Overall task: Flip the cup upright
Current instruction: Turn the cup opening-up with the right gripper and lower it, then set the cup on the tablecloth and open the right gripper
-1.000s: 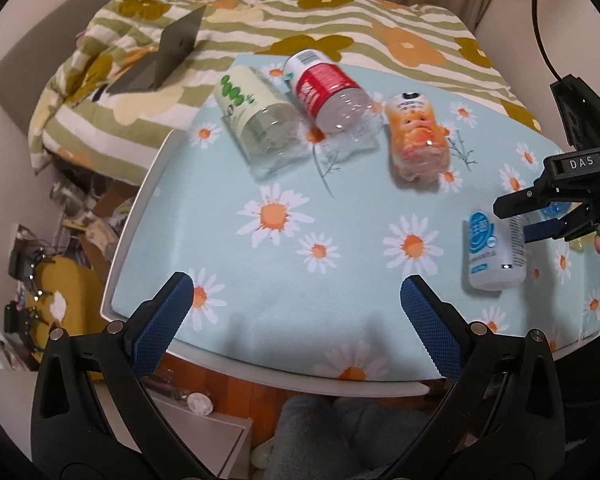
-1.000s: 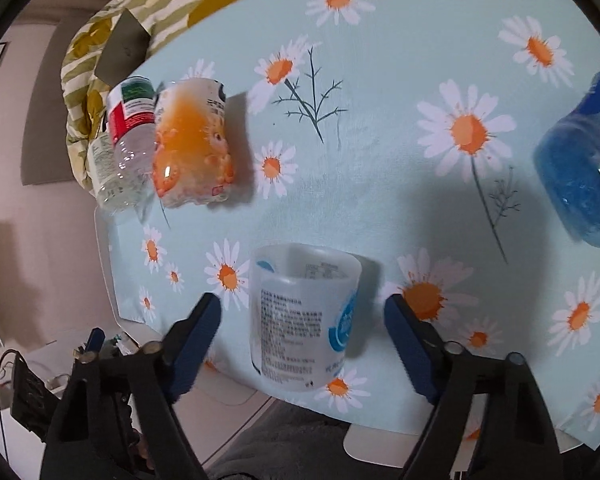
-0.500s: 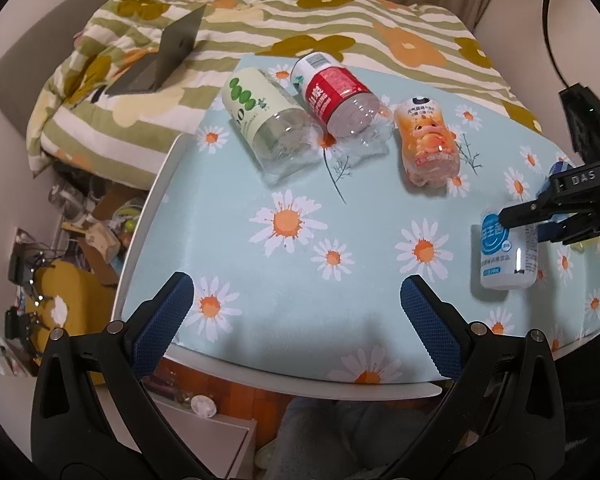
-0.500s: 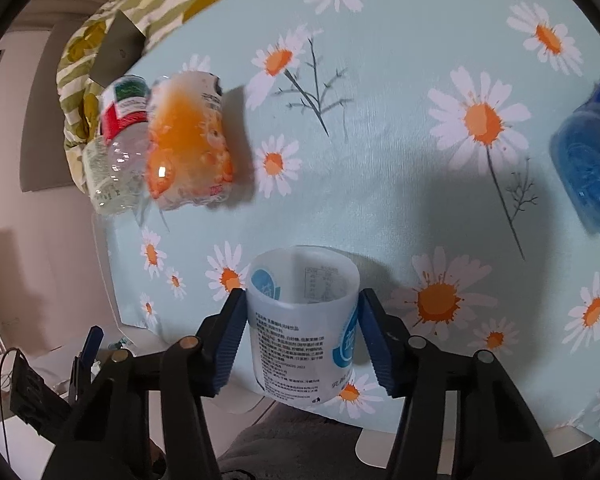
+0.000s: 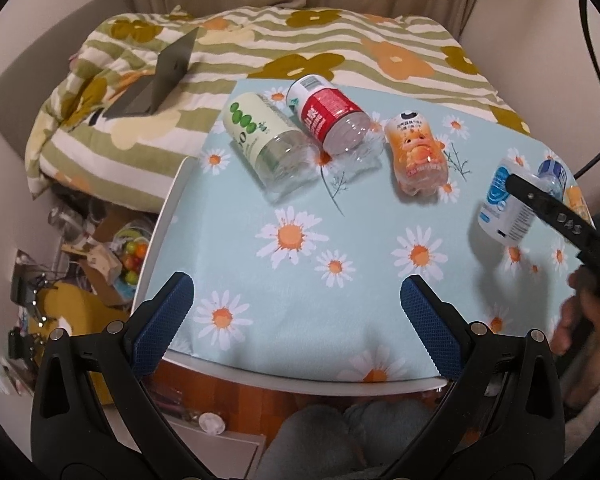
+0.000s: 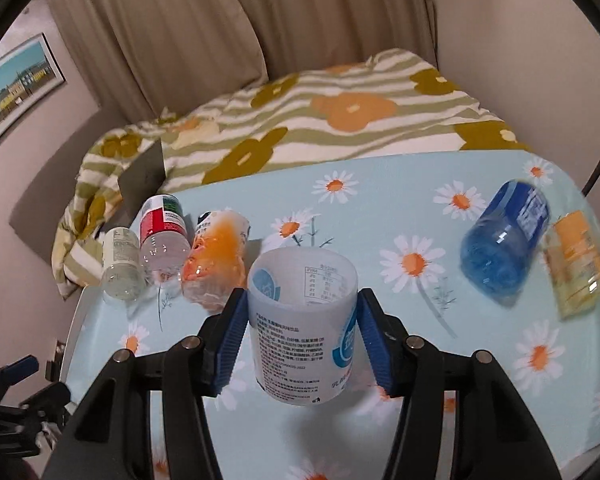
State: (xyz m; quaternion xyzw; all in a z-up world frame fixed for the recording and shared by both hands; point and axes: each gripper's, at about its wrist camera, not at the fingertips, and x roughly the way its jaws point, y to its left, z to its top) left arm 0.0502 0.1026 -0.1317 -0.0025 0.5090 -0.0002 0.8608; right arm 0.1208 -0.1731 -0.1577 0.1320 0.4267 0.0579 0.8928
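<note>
I am holding the cup (image 6: pixel 302 325) clamped between the right gripper (image 6: pixel 300 334) pads, which are pressing on both its sides; its open mouth is facing up and away, and it seems to be hanging just above the tablecloth (image 6: pixel 380 216), though its base is hard to judge. In the left wrist view the right hand (image 5: pixel 580 316) is sitting low at the table's right edge. I am keeping the left gripper (image 5: pixel 298 322) level over the near edge, fingers spread wide apart around nothing.

Frosted matt plastic cup (image 6: pixel 302 322), glossy clear plastic bottles (image 5: pixel 342 120), soft printed cloth over the table (image 5: pixel 300 280).
</note>
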